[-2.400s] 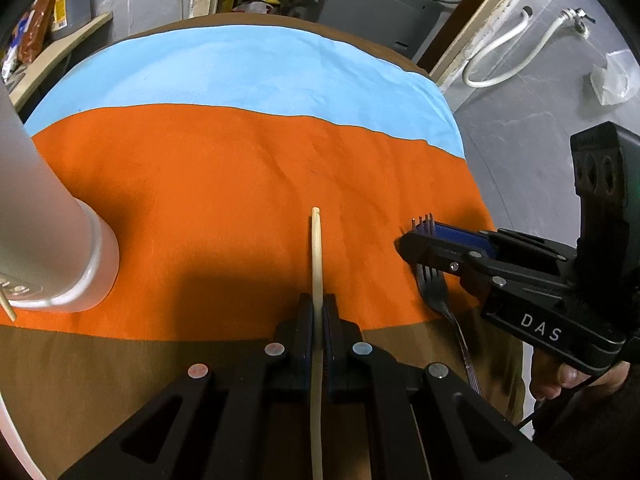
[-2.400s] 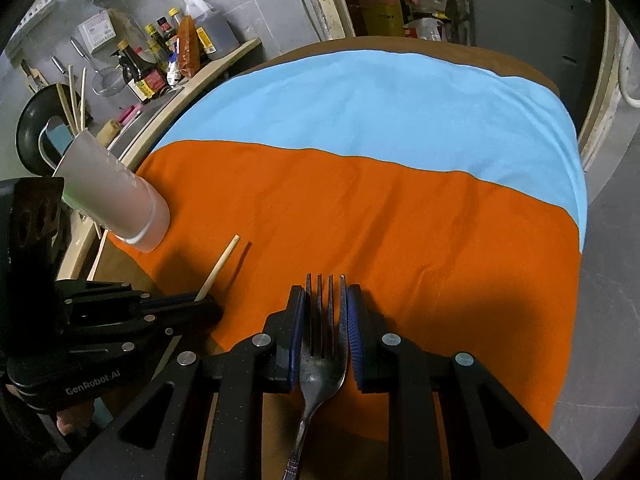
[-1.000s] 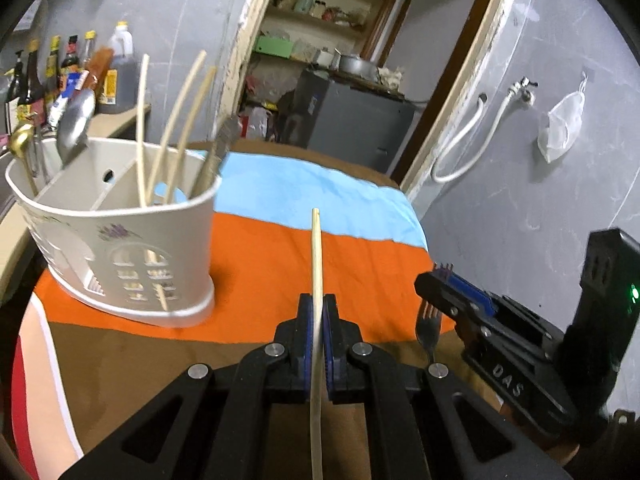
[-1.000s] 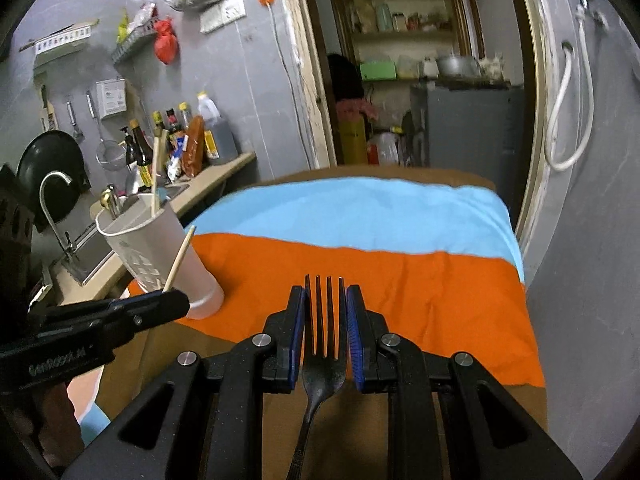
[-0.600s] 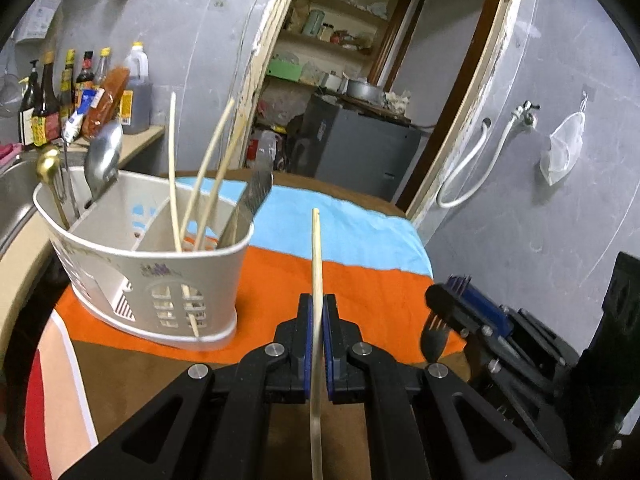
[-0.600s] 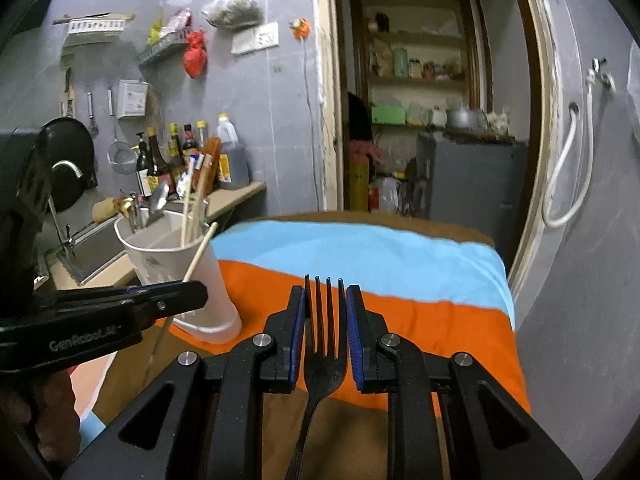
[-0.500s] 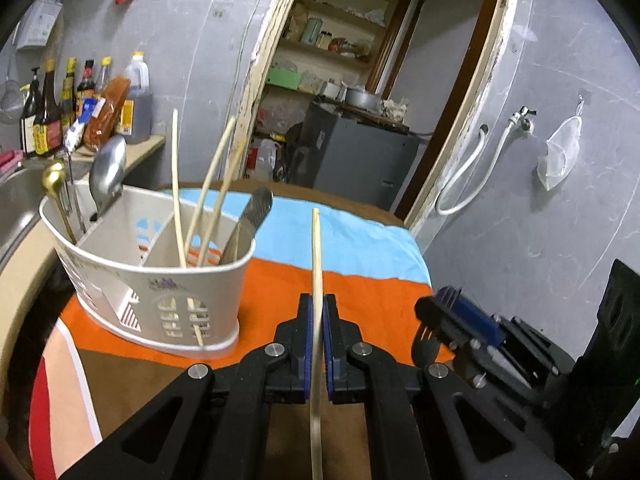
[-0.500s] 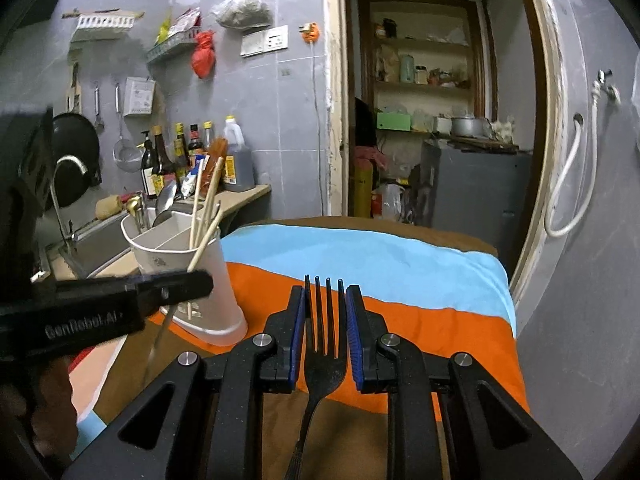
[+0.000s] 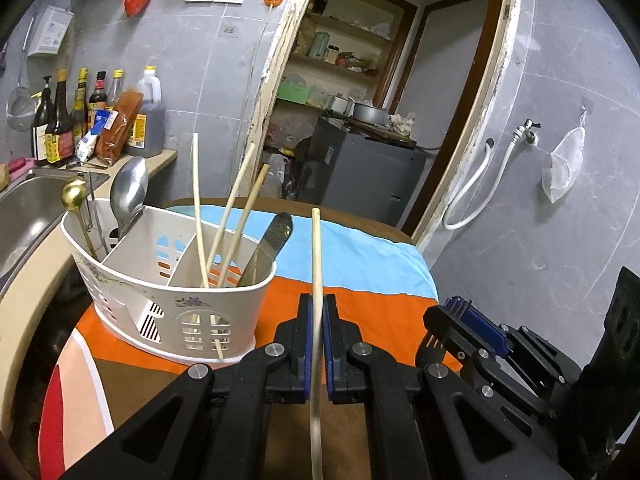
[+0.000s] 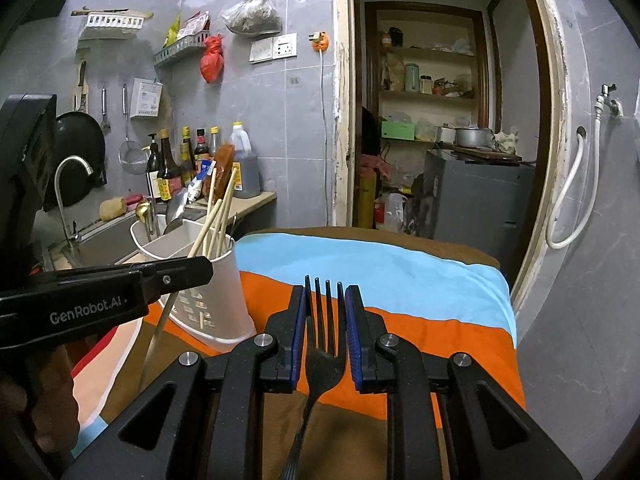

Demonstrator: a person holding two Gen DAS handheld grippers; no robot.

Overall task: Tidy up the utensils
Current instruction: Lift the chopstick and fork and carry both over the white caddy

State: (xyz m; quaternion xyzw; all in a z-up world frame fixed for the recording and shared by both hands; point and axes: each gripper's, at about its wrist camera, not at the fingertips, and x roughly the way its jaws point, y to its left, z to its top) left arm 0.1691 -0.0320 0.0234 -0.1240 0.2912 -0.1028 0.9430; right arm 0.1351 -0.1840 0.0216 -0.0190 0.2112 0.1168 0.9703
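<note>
Chopstick and fork carried toward the caddy
Left hand-held gripper (image 9: 316, 344) pinches a chopstick (image 9: 317, 264), right hand-held gripper (image 10: 323, 336) clamps a fork (image 10: 322, 344); tip each upright over the caddy (image 9: 160, 276) (chopsticks' compartment first).

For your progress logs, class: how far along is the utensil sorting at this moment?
Done: three chopsticks, a knife and two spoons stand in the caddy. In hand: left gripper clamps a chopstick, right gripper a fork. Left: dropping both in.
</note>
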